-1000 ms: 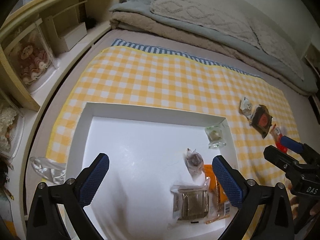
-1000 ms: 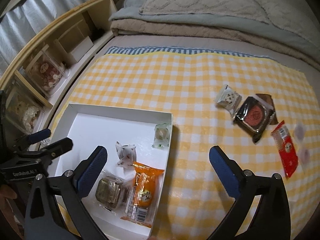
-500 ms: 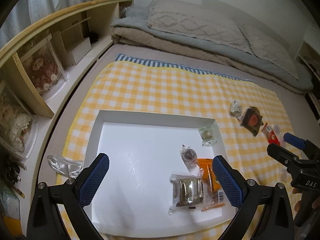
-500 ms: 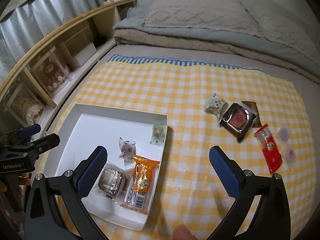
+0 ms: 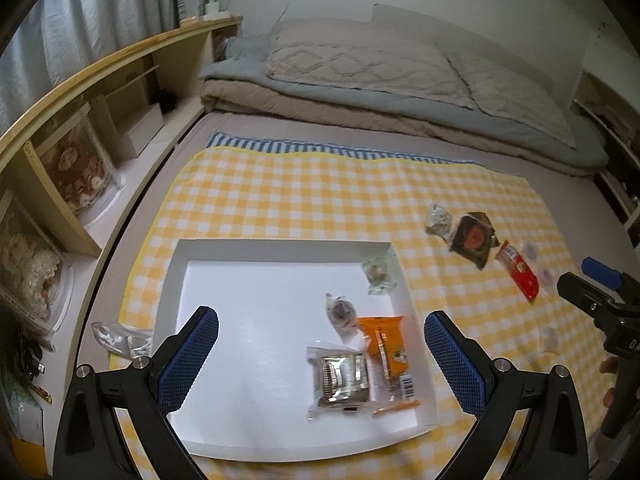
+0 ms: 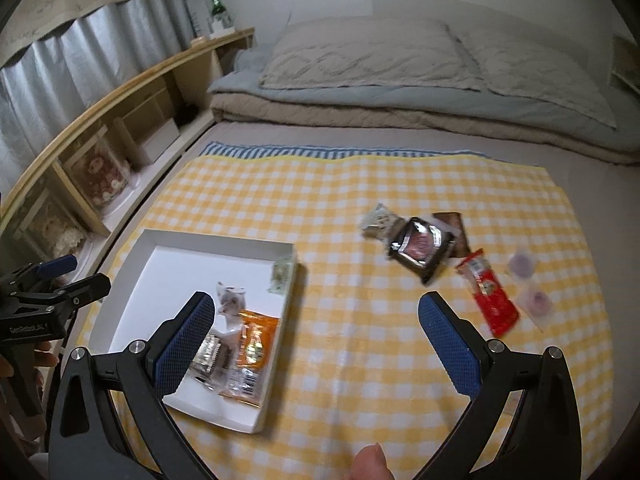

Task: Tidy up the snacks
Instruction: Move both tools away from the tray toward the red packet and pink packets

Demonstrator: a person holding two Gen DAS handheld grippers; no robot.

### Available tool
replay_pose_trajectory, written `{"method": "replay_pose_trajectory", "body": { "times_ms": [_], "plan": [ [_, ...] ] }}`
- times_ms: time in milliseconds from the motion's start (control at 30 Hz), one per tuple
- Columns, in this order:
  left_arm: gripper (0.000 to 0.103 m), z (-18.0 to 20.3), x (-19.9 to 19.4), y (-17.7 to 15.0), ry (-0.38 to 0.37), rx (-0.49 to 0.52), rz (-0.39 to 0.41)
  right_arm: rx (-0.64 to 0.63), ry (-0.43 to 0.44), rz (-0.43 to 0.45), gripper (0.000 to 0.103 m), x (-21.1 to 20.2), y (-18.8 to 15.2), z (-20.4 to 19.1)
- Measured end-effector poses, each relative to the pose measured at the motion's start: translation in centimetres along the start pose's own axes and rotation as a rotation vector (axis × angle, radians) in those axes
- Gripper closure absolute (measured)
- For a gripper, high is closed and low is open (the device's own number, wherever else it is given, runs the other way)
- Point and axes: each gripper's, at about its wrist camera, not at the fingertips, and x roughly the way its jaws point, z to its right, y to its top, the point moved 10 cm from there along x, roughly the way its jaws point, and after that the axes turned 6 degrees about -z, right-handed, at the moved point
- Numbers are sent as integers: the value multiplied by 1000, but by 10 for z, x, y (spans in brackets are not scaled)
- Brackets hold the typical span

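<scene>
A white box (image 5: pixel 248 248) (image 6: pixel 160 240) lies on a yellow checked cloth (image 6: pixel 360 344). Inside it are an orange packet (image 5: pixel 386 340) (image 6: pixel 254 340), a clear-wrapped brown snack (image 5: pixel 340 376), a small twisted wrapper (image 5: pixel 340 312) and a greenish wrapped sweet (image 5: pixel 378 272) (image 6: pixel 282 274). On the cloth to the right lie a dark packet with a red centre (image 6: pixel 422 246) (image 5: pixel 472 238), a red packet (image 6: pixel 488 298) (image 5: pixel 518 270), a pale wrapped sweet (image 6: pixel 378 220) and two small purple cups (image 6: pixel 534 300). My left gripper (image 5: pixel 320 354) hovers open above the box. My right gripper (image 6: pixel 314 336) hangs open over the cloth, right of the box.
Folded bedding and pillows (image 6: pixel 400 76) line the far side. A wooden shelf unit (image 5: pixel 80 120) with jars runs along the left. A crumpled clear bag (image 5: pixel 116 338) lies left of the box. A fingertip (image 6: pixel 370 460) shows at the bottom edge.
Both grippers have risen and drawn back, so the box and the loose snacks look smaller and more of the room shows. Nothing was picked up or dropped.
</scene>
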Motion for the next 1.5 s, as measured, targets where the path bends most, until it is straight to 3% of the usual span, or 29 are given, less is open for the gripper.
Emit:
{"method": "replay_pose_trajectory", "body": {
  "times_ms": [400, 733, 1100, 1333, 1400, 1500],
  "plan": [
    [0, 67, 12, 15, -64, 54, 20, 91, -95, 32, 0, -36, -21, 92],
    [0, 144, 52, 30, -107, 141, -9, 192, -169, 22, 0, -51, -49, 178],
    [0, 236, 111, 42, -188, 195, -57, 234, -255, -78, 0, -30, -95, 256],
    [0, 288, 162, 46, -251, 160, -101, 276, -255, -169, 0, 3, -123, 295],
    [0, 301, 180, 50, -264, 136, -116, 301, -237, -192, 2, 13, -129, 303],
    [0, 322, 216, 57, -274, 99, -143, 318, -215, -233, 21, 30, -137, 312]
  ]
}}
